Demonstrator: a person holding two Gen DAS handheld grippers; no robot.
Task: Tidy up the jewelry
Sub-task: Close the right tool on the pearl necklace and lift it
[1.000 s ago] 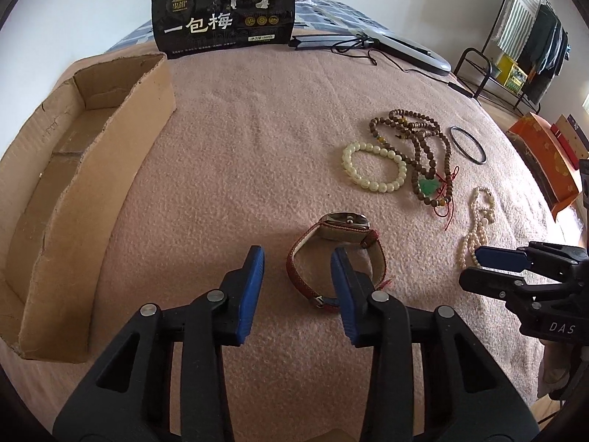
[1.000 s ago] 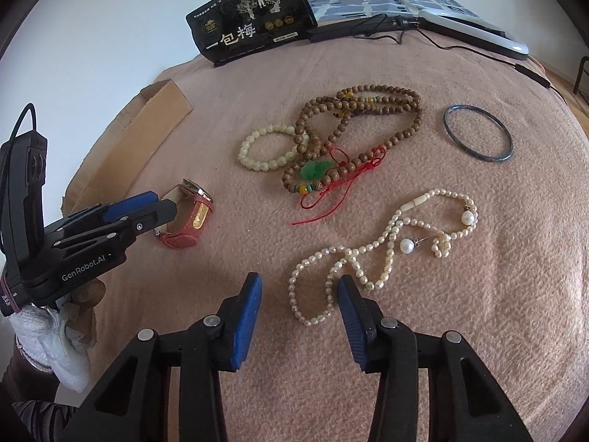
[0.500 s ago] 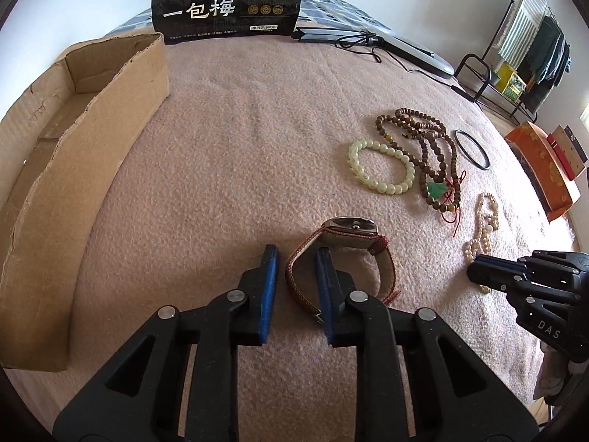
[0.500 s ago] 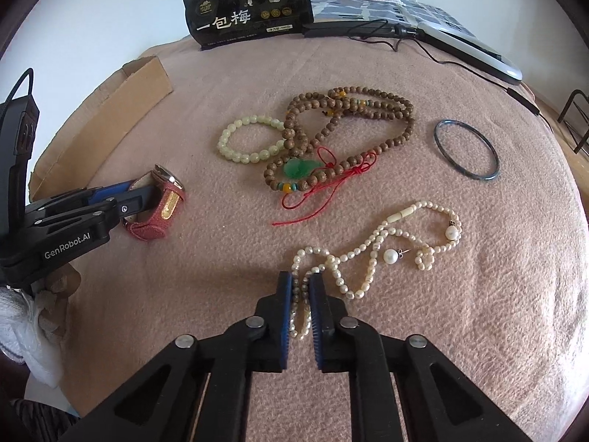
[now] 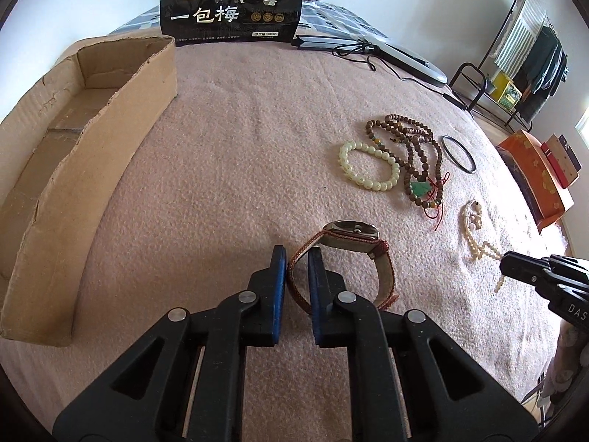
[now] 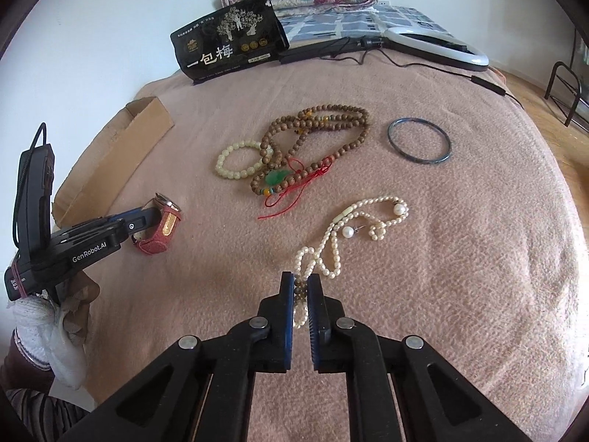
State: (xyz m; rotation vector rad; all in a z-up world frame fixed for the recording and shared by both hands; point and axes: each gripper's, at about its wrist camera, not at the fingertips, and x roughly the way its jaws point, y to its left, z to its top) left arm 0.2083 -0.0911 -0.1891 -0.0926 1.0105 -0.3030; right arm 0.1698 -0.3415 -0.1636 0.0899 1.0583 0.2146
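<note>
A red-strapped watch [image 5: 349, 234] stands on its side on the pink blanket. My left gripper [image 5: 296, 254] has the near strap between its blue pads, the jaws closing tight on it. The same grip shows in the right wrist view, left gripper [image 6: 147, 217] at the watch [image 6: 165, 223]. My right gripper [image 6: 301, 280] is shut on the near loop of the pearl necklace [image 6: 353, 221], the rest trailing on the blanket. Further back lie a brown bead mala [image 6: 316, 125], a pale bead bracelet [image 6: 235, 162] and a dark bangle [image 6: 419, 140].
An open cardboard box [image 5: 110, 129] lies along the left side. A black snack bag [image 5: 232, 3] and a ring light [image 6: 434, 49] with its cable sit at the far edge. An orange box [image 5: 533, 176] and a clothes rack [image 5: 515, 55] stand beyond the bed's right side.
Both grippers went from open to shut: the left closed on the watch strap, the right on the pearl necklace. The right then rose a little, drawing the near loop of pearls up.
</note>
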